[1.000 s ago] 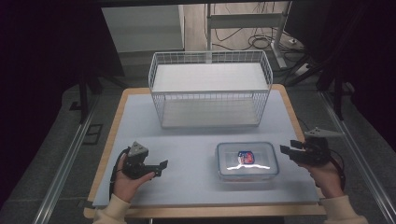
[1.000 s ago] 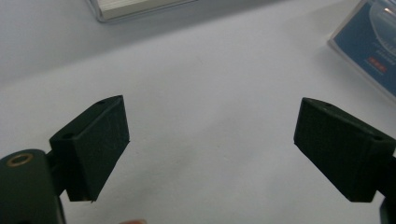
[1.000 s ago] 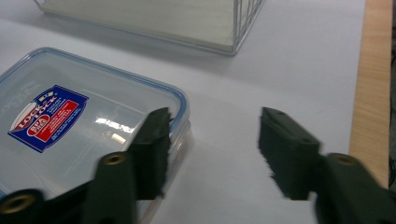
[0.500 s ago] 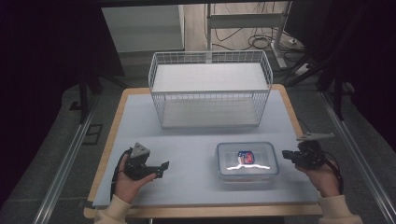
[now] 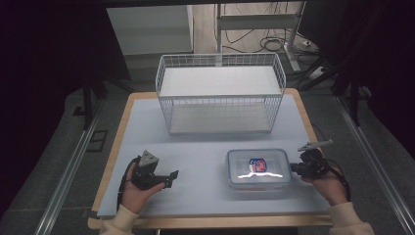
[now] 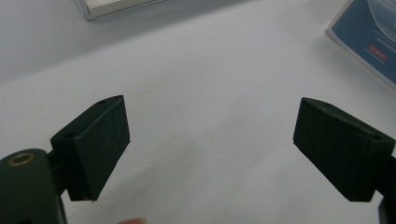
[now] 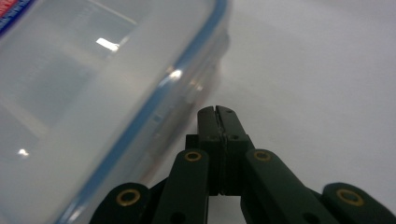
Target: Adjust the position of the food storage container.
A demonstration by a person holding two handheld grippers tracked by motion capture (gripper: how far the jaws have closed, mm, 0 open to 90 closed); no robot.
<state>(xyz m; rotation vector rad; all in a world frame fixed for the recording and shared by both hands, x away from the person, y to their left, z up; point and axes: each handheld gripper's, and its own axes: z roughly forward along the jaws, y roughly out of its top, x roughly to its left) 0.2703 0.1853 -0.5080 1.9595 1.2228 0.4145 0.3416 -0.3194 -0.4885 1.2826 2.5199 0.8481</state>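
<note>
- A white wire basket [image 5: 220,93] stands at the far middle of the table, upright
- The table [image 5: 195,147] has a pale grey-blue top with a light wooden edge
- Cables [image 5: 264,44] lie on the floor beyond the table
- A metal rail [image 5: 63,176] runs along the floor at the table's left

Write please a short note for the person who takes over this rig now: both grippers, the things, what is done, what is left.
Left gripper: open, holds nothing, over bare table at front left.
Right gripper: fingers shut, empty, right beside the right end of the lidded plastic container.
Container sits closed at front right; wire basket stands behind, nothing in it.
Done: nothing gripped yet.
Left: probably handle the container; the goal is unclear.
</note>
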